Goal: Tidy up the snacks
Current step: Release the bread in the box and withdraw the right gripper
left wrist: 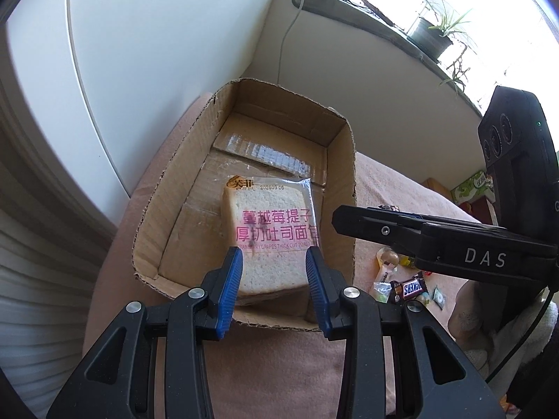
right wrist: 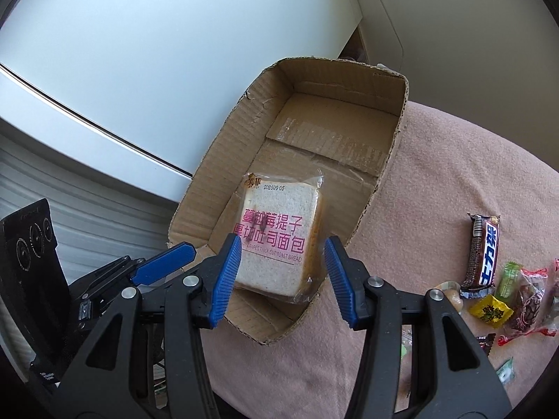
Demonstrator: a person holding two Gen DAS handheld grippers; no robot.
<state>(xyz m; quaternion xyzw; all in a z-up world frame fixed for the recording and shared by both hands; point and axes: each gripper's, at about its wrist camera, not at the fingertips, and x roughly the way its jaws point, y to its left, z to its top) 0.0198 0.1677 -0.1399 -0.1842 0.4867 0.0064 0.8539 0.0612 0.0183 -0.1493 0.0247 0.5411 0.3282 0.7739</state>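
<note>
**Bread in the box, sweets on the blanket**

A cardboard box (left wrist: 344, 160) with no lid sits on a soft pink blanket (left wrist: 279, 366), close to the blanket's left edge. Inside it lies a pack of sliced bread (left wrist: 270, 241) in clear wrap with pink writing. The bread lies flat on the floor of the box, at the near end, closer to the right wall. The far end of the box floor is bare, with a strip of shiny tape across it.

The left gripper (left wrist: 274, 281) hangs over the near edge of the box. Its two blue fingers (left wrist: 230, 286) are spread apart, one on each side of the bread, and I cannot tell if they touch the wrap. The right gripper (right wrist: 283, 274) hangs there too, also spread wide with nothing between its fingers. The two grippers are side by side, both pointing at the bread.

To the right of the box, well apart from it, small snacks lie in a bunch on the blanket: a brown chocolate bar (right wrist: 484, 251), a yellow candy (right wrist: 491, 310), a green candy (right wrist: 508, 277) and a red wrapped sweet (right wrist: 529, 300). Behind the box stands a white wall panel (right wrist: 139, 52).
</note>
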